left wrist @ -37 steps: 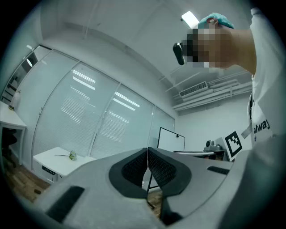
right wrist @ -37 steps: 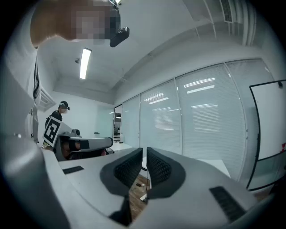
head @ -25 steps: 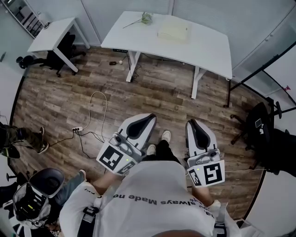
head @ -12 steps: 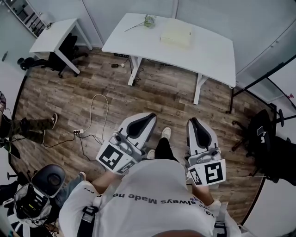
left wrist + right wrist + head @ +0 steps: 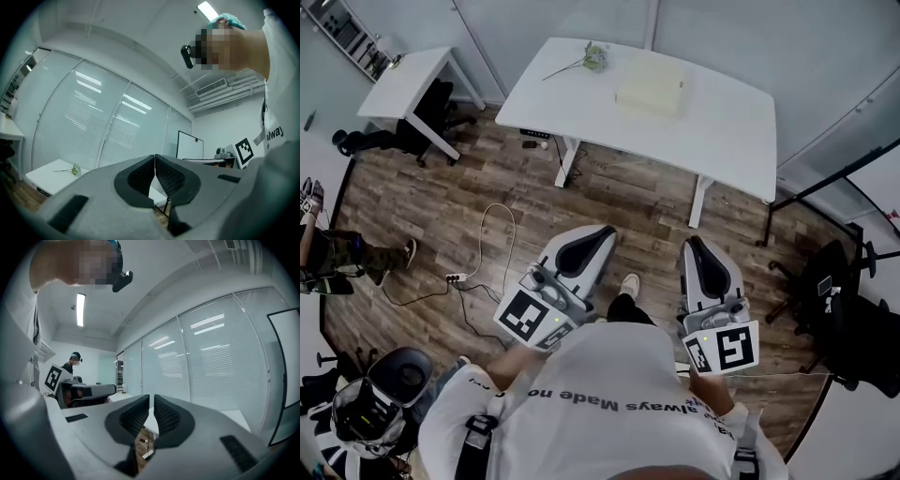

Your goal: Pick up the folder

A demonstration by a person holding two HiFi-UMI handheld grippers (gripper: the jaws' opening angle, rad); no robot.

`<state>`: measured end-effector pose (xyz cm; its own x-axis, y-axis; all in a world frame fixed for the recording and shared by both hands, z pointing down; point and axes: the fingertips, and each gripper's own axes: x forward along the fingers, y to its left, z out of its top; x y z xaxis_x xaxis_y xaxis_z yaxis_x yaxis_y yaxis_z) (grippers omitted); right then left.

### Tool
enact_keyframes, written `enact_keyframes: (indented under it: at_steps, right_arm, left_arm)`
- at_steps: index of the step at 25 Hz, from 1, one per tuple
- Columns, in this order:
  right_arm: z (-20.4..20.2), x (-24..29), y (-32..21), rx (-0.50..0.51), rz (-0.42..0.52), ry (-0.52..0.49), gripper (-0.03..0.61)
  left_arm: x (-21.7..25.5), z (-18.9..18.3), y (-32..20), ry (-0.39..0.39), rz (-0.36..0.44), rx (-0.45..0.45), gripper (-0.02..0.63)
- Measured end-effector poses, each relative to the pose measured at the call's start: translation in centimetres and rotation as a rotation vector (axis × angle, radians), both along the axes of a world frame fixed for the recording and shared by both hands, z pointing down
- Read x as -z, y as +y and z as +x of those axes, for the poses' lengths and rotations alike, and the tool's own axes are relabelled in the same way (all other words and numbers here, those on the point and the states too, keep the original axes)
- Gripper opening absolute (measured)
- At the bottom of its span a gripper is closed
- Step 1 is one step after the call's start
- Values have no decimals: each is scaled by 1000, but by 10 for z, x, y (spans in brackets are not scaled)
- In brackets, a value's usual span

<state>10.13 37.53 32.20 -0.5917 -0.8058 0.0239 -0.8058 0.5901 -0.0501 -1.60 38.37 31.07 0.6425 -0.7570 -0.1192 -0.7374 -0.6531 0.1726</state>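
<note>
Reading "always Made", the shirt (image 5: 609, 394) sits behind closed, empty left claw (image 5: 598, 233) and right claw (image 5: 694, 246).

Pale cream folder (image 5: 652, 92) lying flat on white table (image 5: 722, 131), near far edge.

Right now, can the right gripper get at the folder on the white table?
Probably not yet: the folder lies on the table, beyond the right gripper across the floor; nothing stands between.

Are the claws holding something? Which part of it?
Nothing is held. The left claw and the right claw are both shut with nothing between them. The folder lies untouched on the white table, away from both.
</note>
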Motion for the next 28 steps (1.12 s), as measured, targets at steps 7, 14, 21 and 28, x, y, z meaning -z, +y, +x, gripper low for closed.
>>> enact_keyframes:
  at_steps: [7,14,21,28]
  right_arm:
    - [37,7,-74,9,7,-5,33]
    - [72,1,-123,15,7,-2,32]
    - [77,-10,-159,25,-17,-8,32]
    - [67,-12,-201,26,-8,-14,33]
  left_arm:
    - [7,40,-77,-7,4,2,14]
    - [3,75,-126,-15,9,10,13]
    - [-8,81,-162,-14,-17,17,14]
    - [-11,72,-203,-17,-7,18,14]
